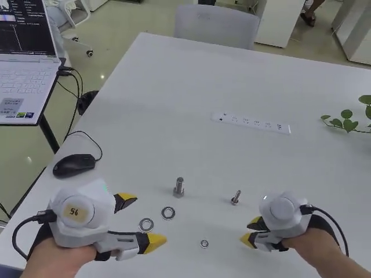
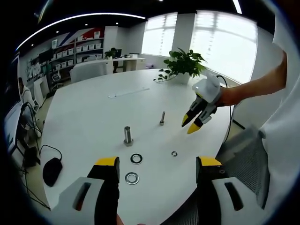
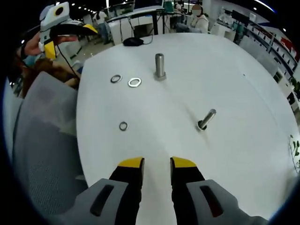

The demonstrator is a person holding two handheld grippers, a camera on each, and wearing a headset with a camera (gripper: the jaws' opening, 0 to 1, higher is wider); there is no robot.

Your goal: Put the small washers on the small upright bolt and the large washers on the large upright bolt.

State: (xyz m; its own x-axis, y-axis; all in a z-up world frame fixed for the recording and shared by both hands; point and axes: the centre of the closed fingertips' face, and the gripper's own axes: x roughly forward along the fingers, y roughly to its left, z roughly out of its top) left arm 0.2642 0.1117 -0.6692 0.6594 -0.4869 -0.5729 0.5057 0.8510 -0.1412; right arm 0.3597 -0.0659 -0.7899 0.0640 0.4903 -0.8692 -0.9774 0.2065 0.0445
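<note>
On the white table (image 1: 191,87) stand a large upright bolt (image 1: 178,186) (image 2: 127,135) (image 3: 160,65) and, to its right, a small upright bolt (image 1: 235,198) (image 2: 162,117) (image 3: 206,119). Two large washers (image 1: 168,212) (image 1: 146,224) (image 2: 136,158) (image 3: 135,82) lie flat in front of the large bolt. A small washer (image 1: 204,244) (image 2: 174,153) (image 3: 123,125) lies nearer the table's front edge. My left gripper (image 1: 142,220) (image 2: 158,164) is wide open and empty, just left of the large washers. My right gripper (image 1: 250,231) (image 3: 157,164) is open a little and empty, just in front of the small bolt.
A white power strip (image 1: 250,123) lies across the middle of the table. A black mouse (image 1: 73,165) with its cable sits near the left edge, with a laptop (image 1: 23,63) on a stand beyond it. A plant's leaves (image 1: 351,119) reach in at the right, and a chair (image 1: 215,24) stands at the far side.
</note>
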